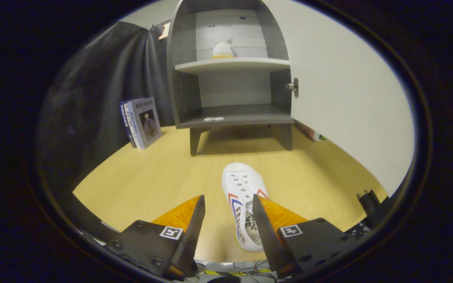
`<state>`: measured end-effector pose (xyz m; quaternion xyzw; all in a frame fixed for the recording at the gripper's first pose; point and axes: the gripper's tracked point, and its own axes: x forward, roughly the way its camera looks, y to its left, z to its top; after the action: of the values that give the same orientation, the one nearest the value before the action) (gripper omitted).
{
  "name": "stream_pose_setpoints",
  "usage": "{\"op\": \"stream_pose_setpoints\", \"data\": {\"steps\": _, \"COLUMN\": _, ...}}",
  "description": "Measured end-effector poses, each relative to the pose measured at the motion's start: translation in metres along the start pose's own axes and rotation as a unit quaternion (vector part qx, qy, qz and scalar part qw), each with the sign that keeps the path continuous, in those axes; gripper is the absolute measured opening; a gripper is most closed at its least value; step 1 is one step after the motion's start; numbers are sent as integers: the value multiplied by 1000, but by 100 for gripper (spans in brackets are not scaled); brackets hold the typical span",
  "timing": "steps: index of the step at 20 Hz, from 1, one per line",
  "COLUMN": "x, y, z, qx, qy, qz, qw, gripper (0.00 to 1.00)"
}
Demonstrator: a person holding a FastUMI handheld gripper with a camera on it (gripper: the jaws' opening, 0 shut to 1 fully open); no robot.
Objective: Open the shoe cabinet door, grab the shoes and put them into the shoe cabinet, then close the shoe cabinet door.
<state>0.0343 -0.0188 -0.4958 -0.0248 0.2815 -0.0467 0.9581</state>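
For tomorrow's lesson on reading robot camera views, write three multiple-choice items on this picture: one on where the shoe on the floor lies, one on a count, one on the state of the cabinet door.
1. Where is the white shoe on the floor?
A. On the cabinet's lower shelf
B. Between the gripper's fingers, against the right one
C. Leaning on the books

2. How many shoes are on the upper shelf of the cabinet?
A. None
B. One
C. Three

3. What state is the cabinet door in?
A. Shut
B. Taken off
C. Swung open

Key: 1 B, its heel lies between the open fingers of the gripper, beside the right finger; 2 B, one pale shoe sits there; 3 C, both shelves show.
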Motion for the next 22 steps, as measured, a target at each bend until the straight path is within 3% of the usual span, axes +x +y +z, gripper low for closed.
{"op": "stream_pose_setpoints", "data": {"steps": 5, "x": 26, "y": -4, "z": -25, "qx": 16, "qy": 44, "qz": 5, "qw": 999, "gripper": 72}}
{"op": "stream_pose_setpoints", "data": {"steps": 10, "x": 37, "y": -7, "z": -23, "qx": 21, "qy": 44, "qz": 4, "qw": 999, "gripper": 66}}
{"op": "stream_pose_setpoints", "data": {"steps": 16, "x": 34, "y": -19, "z": -29, "qx": 80, "qy": 76, "qz": -12, "qw": 994, "gripper": 54}}
{"op": "stream_pose_setpoints", "data": {"steps": 22, "x": 47, "y": -8, "z": -27, "qx": 63, "qy": 103, "qz": 5, "qw": 993, "gripper": 62}}
